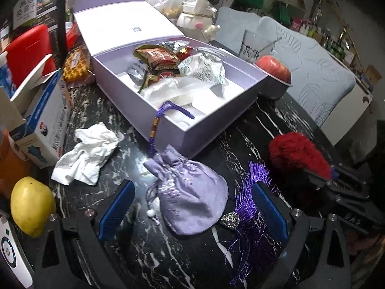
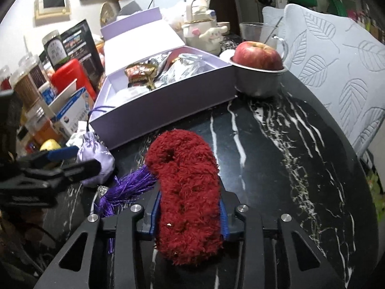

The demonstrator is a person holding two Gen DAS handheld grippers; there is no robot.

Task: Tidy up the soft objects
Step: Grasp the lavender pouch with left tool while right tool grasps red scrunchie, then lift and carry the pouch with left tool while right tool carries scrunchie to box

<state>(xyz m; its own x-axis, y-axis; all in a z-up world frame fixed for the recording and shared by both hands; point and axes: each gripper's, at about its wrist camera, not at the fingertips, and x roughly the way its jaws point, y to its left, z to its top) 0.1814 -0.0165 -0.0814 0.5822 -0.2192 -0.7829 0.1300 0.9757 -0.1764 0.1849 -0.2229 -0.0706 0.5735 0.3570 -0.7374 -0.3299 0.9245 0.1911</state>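
A lilac satin drawstring pouch [image 1: 190, 207] lies on the black marble table, its beaded cord hanging over the wall of an open lilac box [image 1: 204, 130]. My left gripper [image 1: 193, 187] is open, with one blue pad on each side of the pouch and neither touching it. A purple tassel [image 1: 250, 207] lies beside its right finger. In the right wrist view, my right gripper [image 2: 189, 204] is shut on a fluffy dark red soft thing [image 2: 187, 180] resting on the table. The pouch [image 2: 96, 156] and left gripper [image 2: 72, 159] sit to its left.
The box [image 2: 156, 110] holds snack packets and white wrapping. A crumpled tissue [image 1: 86, 154], a yellow fruit [image 1: 31, 207] and a blue-white carton [image 1: 48, 125] crowd the left. An apple in a metal bowl [image 2: 257, 56] stands behind the box. A padded chair [image 2: 336, 55] borders the right edge.
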